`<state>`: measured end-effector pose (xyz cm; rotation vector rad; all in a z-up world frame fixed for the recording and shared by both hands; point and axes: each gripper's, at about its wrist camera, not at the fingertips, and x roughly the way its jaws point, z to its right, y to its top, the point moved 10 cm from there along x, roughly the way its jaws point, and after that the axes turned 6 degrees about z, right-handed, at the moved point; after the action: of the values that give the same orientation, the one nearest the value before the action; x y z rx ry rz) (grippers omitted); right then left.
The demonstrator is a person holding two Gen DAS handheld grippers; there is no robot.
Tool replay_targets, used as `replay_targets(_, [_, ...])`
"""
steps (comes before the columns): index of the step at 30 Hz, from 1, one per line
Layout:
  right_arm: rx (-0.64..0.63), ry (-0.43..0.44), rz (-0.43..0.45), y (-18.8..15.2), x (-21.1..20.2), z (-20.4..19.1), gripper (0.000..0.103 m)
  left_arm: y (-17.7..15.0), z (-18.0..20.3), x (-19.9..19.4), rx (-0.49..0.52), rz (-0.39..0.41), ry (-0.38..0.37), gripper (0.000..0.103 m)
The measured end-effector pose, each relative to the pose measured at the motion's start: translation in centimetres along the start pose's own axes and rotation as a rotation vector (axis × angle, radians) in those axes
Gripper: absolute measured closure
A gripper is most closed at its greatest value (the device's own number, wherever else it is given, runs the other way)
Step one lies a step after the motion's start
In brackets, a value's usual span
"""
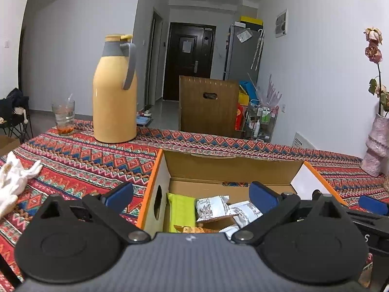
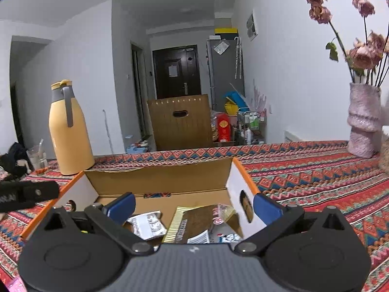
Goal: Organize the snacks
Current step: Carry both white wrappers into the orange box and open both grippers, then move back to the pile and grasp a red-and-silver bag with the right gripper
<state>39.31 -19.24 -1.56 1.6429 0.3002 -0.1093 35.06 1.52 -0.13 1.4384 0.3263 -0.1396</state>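
Left gripper [image 1: 192, 196] and right gripper [image 2: 194, 205] both tilt slightly downward over the cardboard box [image 1: 233, 168] of snack packets [image 1: 211, 208], jaws spread wide, empty.

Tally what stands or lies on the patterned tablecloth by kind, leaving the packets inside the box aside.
Cardboard box: 1
Yellow thermos jug: 1
Drinking glass: 1
Pink vase: 1
White glove: 1
Total: 5
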Motion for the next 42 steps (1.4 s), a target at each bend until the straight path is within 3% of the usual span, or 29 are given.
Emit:
replay_targets(7, [-0.026,-0.003,0.025,1.2,-3.5,-0.2,0.0,1.0,-0.3,-2.9,0.032,0.024,-0.003,0.0])
replay_targets(16, [-0.064,-0.004,-0.008,-0.6,-8.7,-1.3,0.0,-0.5,-1.8,-7.0,0.042,0.005,-0.032,0.0])
replay_targets(31, [-0.015,0.077,-0.197,-8.6,-14.1,-4.1,0.0,-7.0,-5.5,-12.0,0.073,-0.087,-0.059,0.0])
replay_targets(38, [0.021,0.084,-0.296,-11.6,-13.2,-5.4,0.005,-9.7,-6.8,-12.9,0.063,-0.139,-0.065,0.0])
replay_targets(42, [0.038,0.07,-0.344,-12.9,-12.4,-5.5,0.016,-10.1,-7.1,-13.2,0.056,-0.148,-0.075,0.0])
